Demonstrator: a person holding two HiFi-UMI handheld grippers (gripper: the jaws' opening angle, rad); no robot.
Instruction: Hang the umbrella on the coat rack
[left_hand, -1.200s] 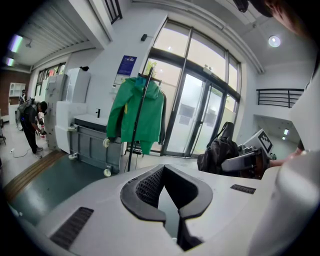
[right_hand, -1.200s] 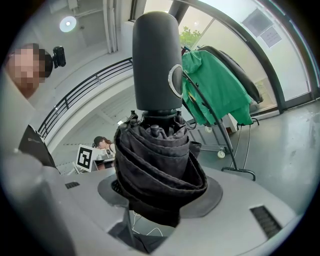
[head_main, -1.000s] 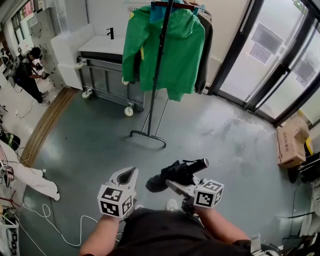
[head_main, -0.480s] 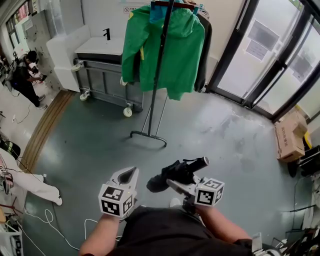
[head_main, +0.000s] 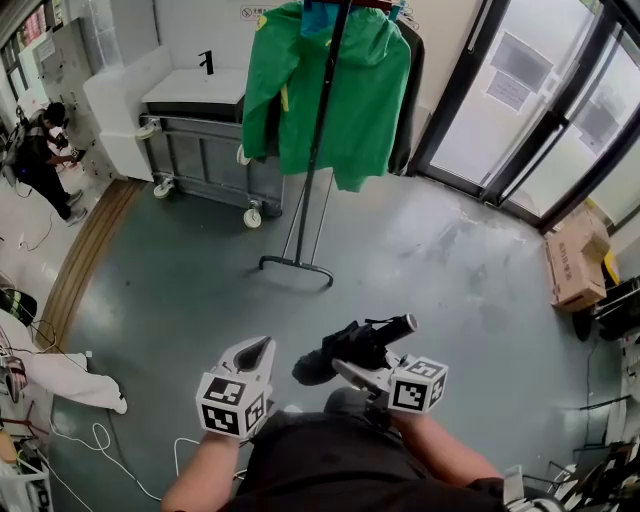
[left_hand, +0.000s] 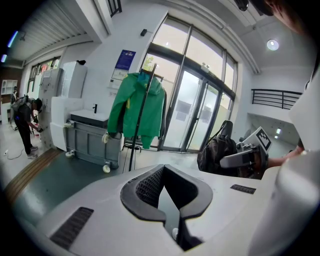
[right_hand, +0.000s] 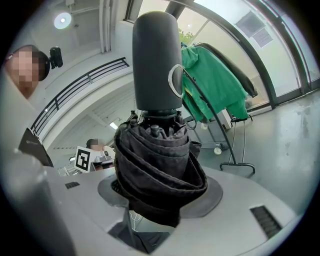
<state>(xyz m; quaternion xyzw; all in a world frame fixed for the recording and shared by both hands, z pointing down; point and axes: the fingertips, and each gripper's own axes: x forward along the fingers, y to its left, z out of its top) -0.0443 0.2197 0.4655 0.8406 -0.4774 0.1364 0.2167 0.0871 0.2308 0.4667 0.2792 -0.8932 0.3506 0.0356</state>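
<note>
Umbrella (head_main: 352, 348): folded, black, pinched round its canopy by the right gripper (head_main: 347, 369) fingers; low centre of the head view, handle pointing upper right.
Left gripper (head_main: 255, 351): fingers pressed together, holding nothing.
Coat rack (head_main: 318, 150): upper centre, well apart, straight ahead of the umbrella.
</note>
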